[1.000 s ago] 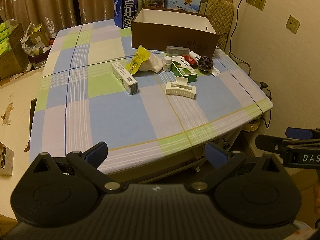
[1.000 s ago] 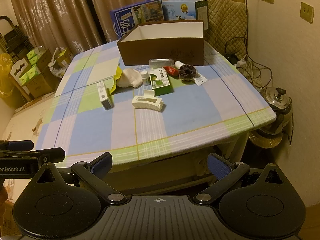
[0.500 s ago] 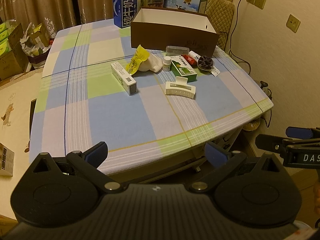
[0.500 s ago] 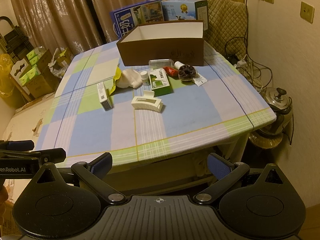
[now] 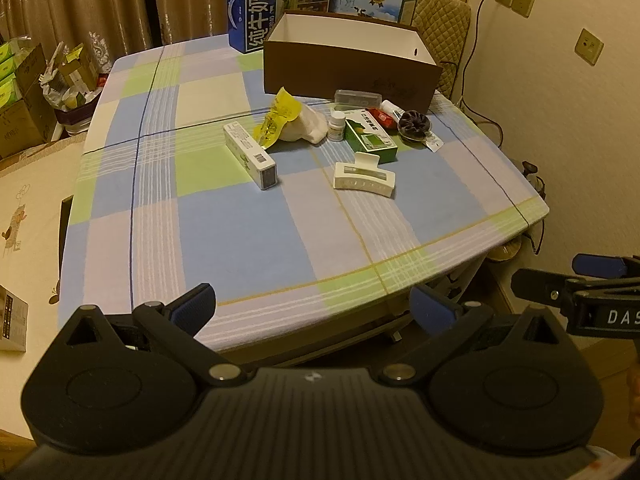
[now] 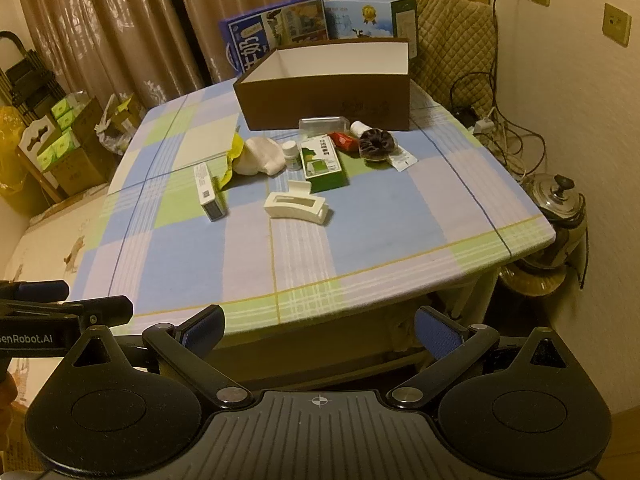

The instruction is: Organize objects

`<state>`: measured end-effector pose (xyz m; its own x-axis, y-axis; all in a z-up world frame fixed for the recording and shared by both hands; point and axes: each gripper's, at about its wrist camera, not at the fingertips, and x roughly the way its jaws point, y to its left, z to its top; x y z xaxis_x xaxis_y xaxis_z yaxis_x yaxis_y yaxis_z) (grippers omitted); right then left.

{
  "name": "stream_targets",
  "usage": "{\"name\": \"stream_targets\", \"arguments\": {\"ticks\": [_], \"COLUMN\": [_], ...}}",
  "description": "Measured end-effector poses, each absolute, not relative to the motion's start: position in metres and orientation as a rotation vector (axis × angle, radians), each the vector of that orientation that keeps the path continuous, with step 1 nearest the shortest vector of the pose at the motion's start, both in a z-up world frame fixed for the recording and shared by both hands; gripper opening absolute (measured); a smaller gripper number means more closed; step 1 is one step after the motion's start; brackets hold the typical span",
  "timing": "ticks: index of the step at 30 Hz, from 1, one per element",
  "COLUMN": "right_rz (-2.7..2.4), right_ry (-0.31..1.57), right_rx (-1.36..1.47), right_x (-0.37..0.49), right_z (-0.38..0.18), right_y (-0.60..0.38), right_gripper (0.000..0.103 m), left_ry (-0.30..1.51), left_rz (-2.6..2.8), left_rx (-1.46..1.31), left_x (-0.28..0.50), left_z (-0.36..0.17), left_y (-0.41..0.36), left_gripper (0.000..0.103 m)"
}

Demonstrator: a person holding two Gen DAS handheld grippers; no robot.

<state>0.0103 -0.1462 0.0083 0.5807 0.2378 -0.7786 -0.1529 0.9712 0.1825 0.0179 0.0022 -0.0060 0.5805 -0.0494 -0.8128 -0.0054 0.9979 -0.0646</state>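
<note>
Objects for sorting lie in a loose cluster on the far half of the table (image 5: pixel 248 248), in front of a brown box (image 5: pixel 348 76) that stands open near the far edge. A long white carton (image 5: pixel 250 156) lies nearest the left edge of the group, its long axis running from the far left toward the near right, a barcode on its top near the closer end. Just beside it are a yellow packet (image 5: pixel 278 118) and a white cloth (image 5: pixel 306 128), touching each other. A small white bottle (image 5: pixel 336 126) stands upright next to a green carton (image 5: pixel 370 140), which bears print too small to read. A white hair clip (image 5: pixel 364 178) lies closest to the near edge, its long axis roughly parallel to that edge. By the brown box are a clear case (image 5: pixel 358 99), a red-and-white tube (image 5: pixel 386 114) and a dark scrunchie (image 5: pixel 416 125) with a white tag.

Behind the brown box stand two milk cartons (image 5: pixel 276 4); the blue one reads "纯牛奶".

Left gripper (image 5: pixel 314 306) hangs off the near edge with its blue-padded fingers (image 5: pixel 196 308) spread wide and nothing between them; its side reads "enRobot.AI" in the right wrist view. Right gripper (image 6: pixel 318 328) is likewise wide apart and empty, off the near edge, with "DAS" legible on it in the left wrist view.
</note>
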Motion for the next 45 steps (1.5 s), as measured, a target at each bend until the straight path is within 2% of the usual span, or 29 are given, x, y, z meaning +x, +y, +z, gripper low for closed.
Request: {"name": "stream_targets", "arguments": {"ticks": [17, 33, 38, 41, 45], "right_rz": [0.188, 0.165, 0.124, 0.078, 0.008], "right_ry": [0.919, 0.88, 0.891, 0.902, 0.905], "right_rx": [0.142, 0.251, 0.266, 0.297, 0.335], "right_x": [0.048, 0.111, 0.127, 0.134, 0.143], "right_z": [0.006, -0.023, -0.035, -0.046, -0.056], "right_y": [-0.134, -0.141, -0.146, -0.156, -0.171], "right_gripper": [0.099, 0.099, 0.09, 0.087, 0.086], "left_ry": [0.962, 1.027, 1.033, 1.049, 1.061], "left_rz": [-0.051, -0.055, -0.056, -0.049, -0.041], "left_rx": [-0.041, -0.043, -0.026, 0.002, -0.005], "left_x": [0.066, 0.144, 0.175, 0.197, 0.226], "left_z": [-0.013, -0.043, -0.063, -0.078, -0.096], "left_y": [0.03, 0.065, 0.07, 0.07, 0.073], "left_gripper": [0.102, 0.102, 0.101, 0.094, 0.09]}}
